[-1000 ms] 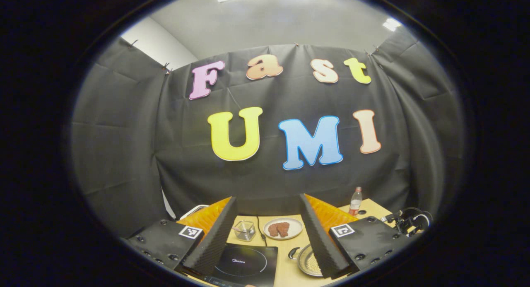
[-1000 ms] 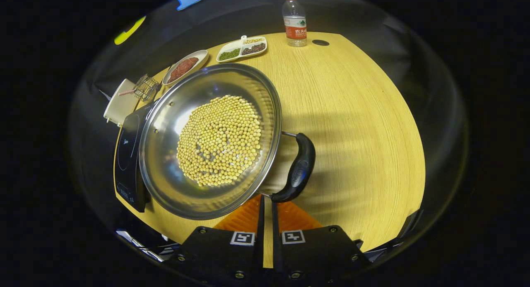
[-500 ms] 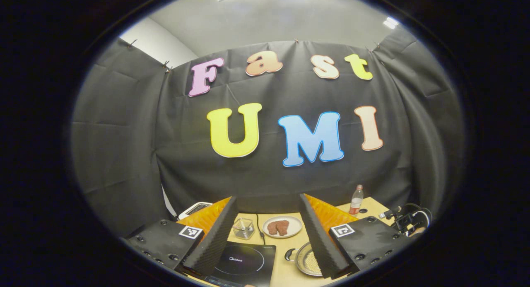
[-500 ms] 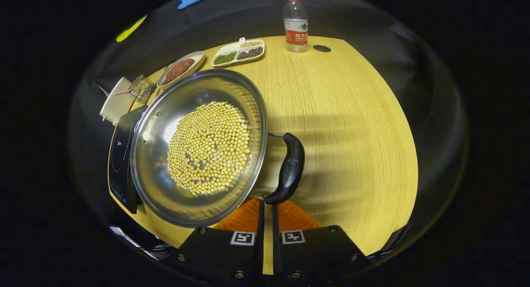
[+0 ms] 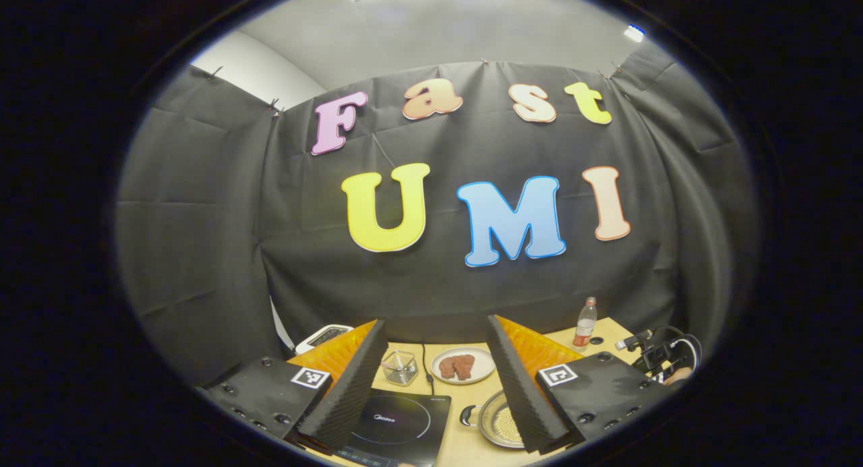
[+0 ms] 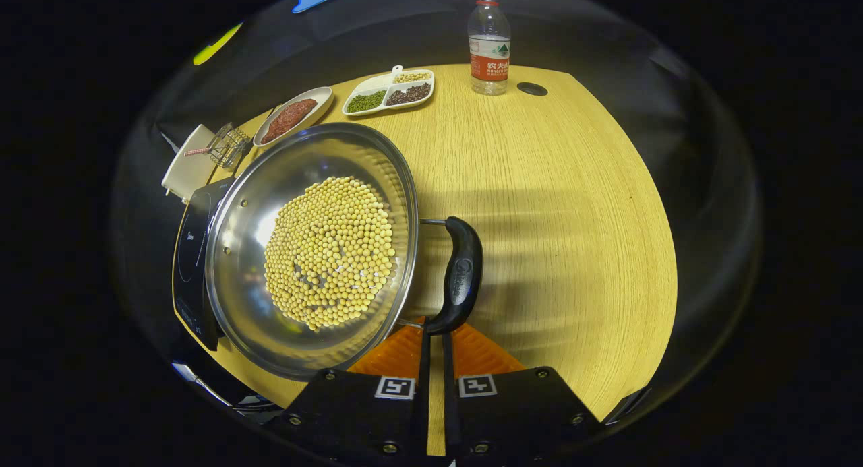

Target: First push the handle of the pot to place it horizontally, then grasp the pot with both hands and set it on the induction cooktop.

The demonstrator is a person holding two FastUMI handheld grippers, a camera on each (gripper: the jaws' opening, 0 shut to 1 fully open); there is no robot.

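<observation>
In the left gripper view the left hand-held gripper (image 5: 431, 379) hovers spread, the pot (image 5: 502, 423) low and rightward beside the induction cooktop (image 5: 398, 423); in the right gripper view the right hand-held gripper (image 6: 433, 339), fingers pressed together, tips meet the near end of the handle (image 6: 460, 275), whose long axis runs away from it

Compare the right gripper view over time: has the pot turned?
Yes. The pot rotated; its handle swung nearer upright against the table grain.
</observation>
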